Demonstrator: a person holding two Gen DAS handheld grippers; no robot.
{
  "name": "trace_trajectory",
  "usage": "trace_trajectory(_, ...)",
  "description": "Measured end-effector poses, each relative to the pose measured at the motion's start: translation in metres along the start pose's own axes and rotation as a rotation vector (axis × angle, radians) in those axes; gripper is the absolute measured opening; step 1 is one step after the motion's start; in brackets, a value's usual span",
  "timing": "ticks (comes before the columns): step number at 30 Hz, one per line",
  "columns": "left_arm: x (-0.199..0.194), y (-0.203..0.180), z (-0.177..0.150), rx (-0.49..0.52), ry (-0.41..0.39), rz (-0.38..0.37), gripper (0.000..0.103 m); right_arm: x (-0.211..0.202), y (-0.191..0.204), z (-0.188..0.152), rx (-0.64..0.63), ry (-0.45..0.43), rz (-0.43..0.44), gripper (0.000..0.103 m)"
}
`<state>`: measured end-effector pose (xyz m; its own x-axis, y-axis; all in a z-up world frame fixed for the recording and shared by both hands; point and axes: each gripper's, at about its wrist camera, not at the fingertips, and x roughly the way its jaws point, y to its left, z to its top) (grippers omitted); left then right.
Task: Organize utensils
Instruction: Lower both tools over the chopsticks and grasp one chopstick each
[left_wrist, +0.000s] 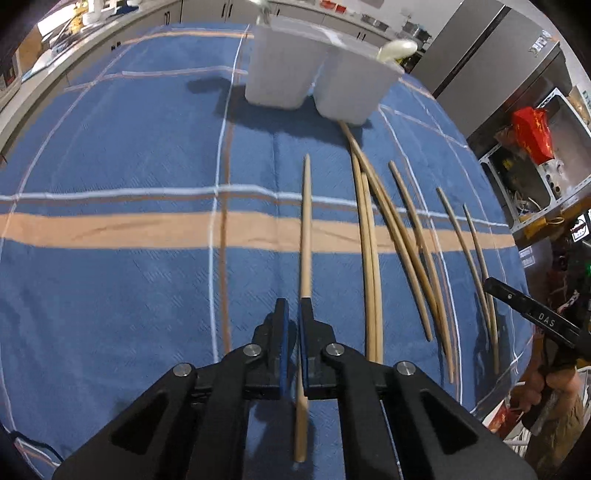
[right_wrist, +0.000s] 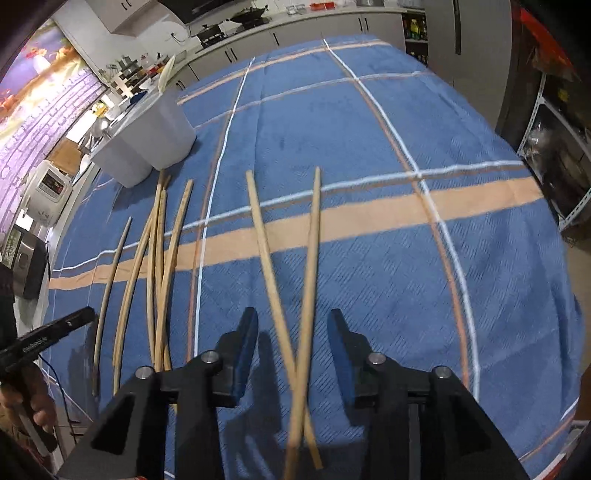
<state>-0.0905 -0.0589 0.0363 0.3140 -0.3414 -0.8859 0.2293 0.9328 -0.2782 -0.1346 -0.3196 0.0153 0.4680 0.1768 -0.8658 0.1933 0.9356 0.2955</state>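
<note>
The left hand-held gripper (left_wrist: 293, 314) is pinched narrow on one chopstick (left_wrist: 306, 229), whose long axis runs straight ahead along the fingers toward the white utensil holder (left_wrist: 314, 77) farther ahead. The right hand-held gripper (right_wrist: 293, 332) stands wide, unclamped, over two crossed chopsticks (right_wrist: 308, 280) lying lengthwise between its fingers on the table (right_wrist: 406, 258).

Home kitchen: counter with cabinets (right_wrist: 295, 33), wok on stove (right_wrist: 251, 14), refrigerator (left_wrist: 476, 55).
</note>
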Motion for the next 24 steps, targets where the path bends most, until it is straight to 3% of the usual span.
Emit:
trace_trajectory(5,0.005,-0.002,0.022,0.014,-0.015,0.029,0.009,0.000,-0.004,0.021,0.018,-0.015,0.038,0.042)
trace_trajectory(8,0.019,-0.007,0.040,0.037,-0.003,0.051,0.009,0.009,-0.002,0.040,-0.006,-0.011,-0.019,0.042)
trace_trajectory(10,0.031,-0.009,0.052,0.054,0.014,0.054,0.009,0.018,0.002,0.049,-0.027,0.015,-0.060,0.034)
trace_trajectory(17,0.051,-0.016,0.080,0.113,0.052,0.071,0.009,0.031,0.009,0.063,-0.120,0.093,-0.164,0.025)
trace_trajectory(21,0.048,-0.017,0.085,0.115,0.056,0.017,0.010,0.036,0.009,0.073,-0.137,0.156,-0.181,0.020)
trace_trajectory(23,0.042,-0.014,0.086,0.100,0.042,-0.034,0.019,0.036,0.006,0.077,-0.120,0.181,-0.174,0.020)
trace_trajectory(24,0.040,-0.014,0.086,0.094,0.035,-0.053,0.031,0.038,0.005,0.081,-0.113,0.188,-0.171,0.020)
